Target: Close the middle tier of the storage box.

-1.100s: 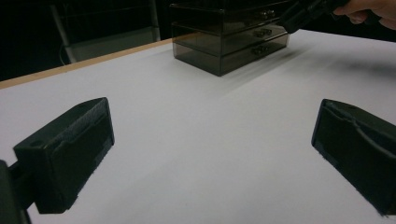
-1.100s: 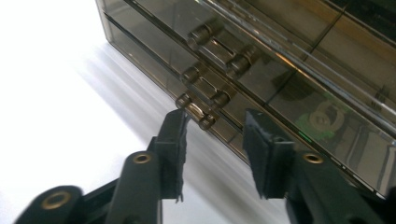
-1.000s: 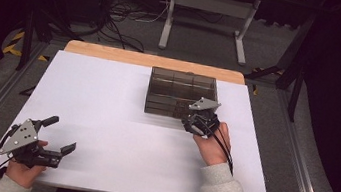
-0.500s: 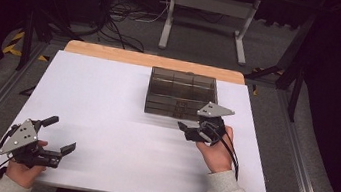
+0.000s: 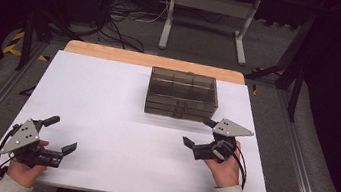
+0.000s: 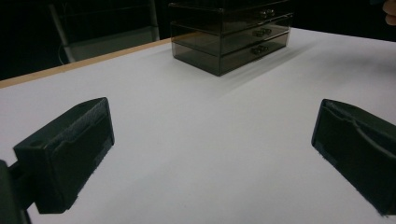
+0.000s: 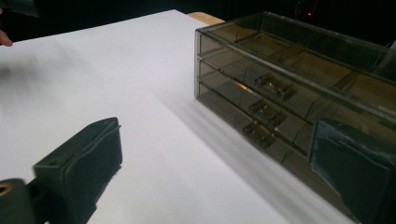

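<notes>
A smoky clear box with three drawers (image 5: 183, 93) stands at the back centre of the white table (image 5: 107, 97), its drawers pushed in. In the right gripper view the box (image 7: 289, 79) lies close ahead on the right, handles facing me. My right gripper (image 5: 197, 131) hovers just in front of the box's right corner, open, with nothing between its jaws (image 7: 215, 172). My left gripper (image 5: 63, 134) rests near the front left corner, open and holding nothing (image 6: 210, 154). From the left gripper view the box (image 6: 229, 37) stands far off.
A wooden strip (image 5: 153, 61) runs along the table's far edge. Beyond it are a white stand (image 5: 206, 10) and cables on the dark floor. Metal rails (image 5: 300, 165) flank the table. Bare white surface spreads between the two grippers.
My right gripper has drawn back from the box's front toward the near right and turned to point left. The left gripper has stayed put.
</notes>
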### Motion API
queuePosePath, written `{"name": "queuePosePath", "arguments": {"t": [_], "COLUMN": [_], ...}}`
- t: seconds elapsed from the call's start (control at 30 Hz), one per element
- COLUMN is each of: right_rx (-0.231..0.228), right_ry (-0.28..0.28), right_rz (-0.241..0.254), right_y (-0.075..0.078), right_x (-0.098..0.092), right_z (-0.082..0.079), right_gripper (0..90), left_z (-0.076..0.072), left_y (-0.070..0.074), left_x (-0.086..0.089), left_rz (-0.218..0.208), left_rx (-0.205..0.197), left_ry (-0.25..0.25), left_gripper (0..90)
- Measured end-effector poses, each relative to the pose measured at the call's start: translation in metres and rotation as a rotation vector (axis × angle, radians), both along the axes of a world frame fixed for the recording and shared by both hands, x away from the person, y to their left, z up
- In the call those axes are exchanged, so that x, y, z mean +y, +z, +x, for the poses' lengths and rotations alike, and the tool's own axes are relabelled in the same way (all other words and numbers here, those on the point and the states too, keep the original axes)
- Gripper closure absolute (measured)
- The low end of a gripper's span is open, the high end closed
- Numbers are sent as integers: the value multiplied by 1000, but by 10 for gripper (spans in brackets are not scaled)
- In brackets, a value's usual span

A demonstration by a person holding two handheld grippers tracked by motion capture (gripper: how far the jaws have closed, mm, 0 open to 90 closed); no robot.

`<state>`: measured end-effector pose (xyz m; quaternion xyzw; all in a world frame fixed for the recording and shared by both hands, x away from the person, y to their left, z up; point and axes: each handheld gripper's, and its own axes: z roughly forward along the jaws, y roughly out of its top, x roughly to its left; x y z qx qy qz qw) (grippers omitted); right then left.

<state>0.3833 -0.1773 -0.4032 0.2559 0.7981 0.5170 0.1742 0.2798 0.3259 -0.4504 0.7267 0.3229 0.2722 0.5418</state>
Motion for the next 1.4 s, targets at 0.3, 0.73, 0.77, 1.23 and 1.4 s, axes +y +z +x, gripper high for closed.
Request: {"name": "queuePosePath", "arguments": {"t": [0.3, 0.73, 0.77, 1.23, 1.4], "right_rx": [-1, -24, -25, 19, 22], "right_ry": [21, 22, 24, -2, -18], "right_rz": [16, 36, 37, 33, 18], "right_y": [-27, -55, -58, -68, -68], "right_x": [-15, -25, -25, -34, -32], "right_z": [-14, -33, -34, -42, -41], "right_gripper": [0, 0, 0, 0, 0], "left_z": [0, 3, 4, 8, 11], "left_y": [0, -4, -4, -8, -10], "left_x": [0, -3, -3, -1, 0], "left_rz": [1, 10, 14, 3, -4], "left_rx": [-6, -7, -9, -3, 9], "left_ry": [-7, -16, -15, -7, -2], "left_gripper": [1, 1, 2, 1, 1]}}
